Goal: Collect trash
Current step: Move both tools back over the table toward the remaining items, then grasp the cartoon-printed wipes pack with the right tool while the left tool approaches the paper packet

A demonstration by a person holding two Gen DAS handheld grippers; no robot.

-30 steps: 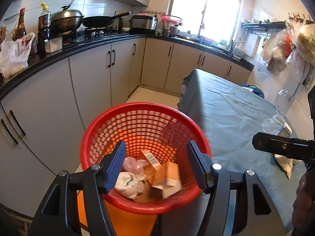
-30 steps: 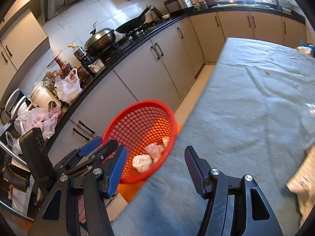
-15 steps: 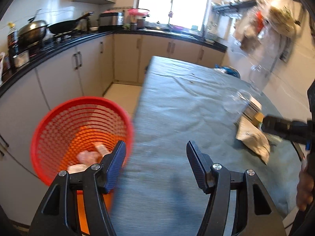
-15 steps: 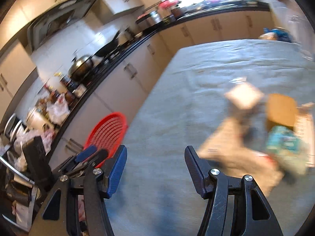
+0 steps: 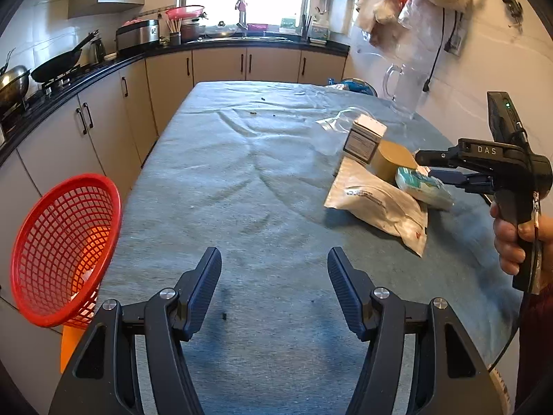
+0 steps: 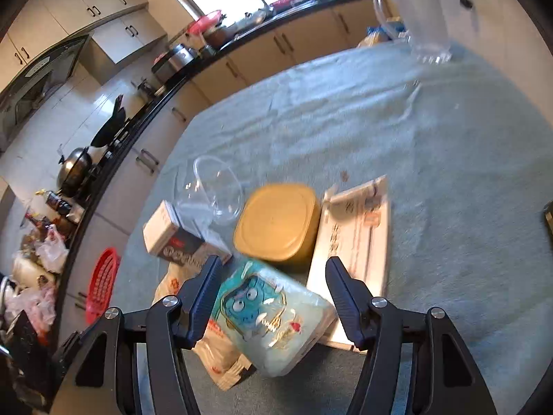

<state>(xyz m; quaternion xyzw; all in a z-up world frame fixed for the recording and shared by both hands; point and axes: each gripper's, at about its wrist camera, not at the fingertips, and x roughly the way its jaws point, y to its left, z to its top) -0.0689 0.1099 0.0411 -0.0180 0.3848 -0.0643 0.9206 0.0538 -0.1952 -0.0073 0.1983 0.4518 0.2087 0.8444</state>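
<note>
- Red basket (image 5: 65, 249) has slid from dead centre of your left view out to 9 o'clock, hanging off the table edge; trash already lies in the bottom.
- So the drop-off is done, and both of your hands have swung back over the grey-green tablecloth (image 5: 242, 180) for another load.
- Left gripper (image 5: 274, 288): fingers apart, nothing between them, only bare cloth ahead.
- Right gripper (image 6: 269, 290): its jaws have just been opening a little. The blue cartoon packet (image 6: 273, 314) sits in the gap, but I see no pad pressing on it, so not gripped yet.
- Seen from the left view, the right gripper (image 5: 428, 166) hangs at 3 o'clock, just over the pile.
- Pile still to collect, right view:
- tan square lid (image 6: 276, 223) at 12 o'clock from the packet, just beside it;
- flat white box (image 6: 356, 242) at 2 o'clock;
- small carton (image 6: 172, 237) at 10 o'clock;
- clear plastic cup (image 6: 217, 186) lying on its side beyond the carton;
- crumpled white bag (image 6: 214, 346) under the packet, poking out at 7 o'clock.
- Judgement: you are lined up on the packet, and closing on it looks like the next step.
- Risk: the packet is soft and glossy and may slip, and you could pinch the bag below along with it.
- Most of the pile is still on the table, so the task is far from finished.
</note>
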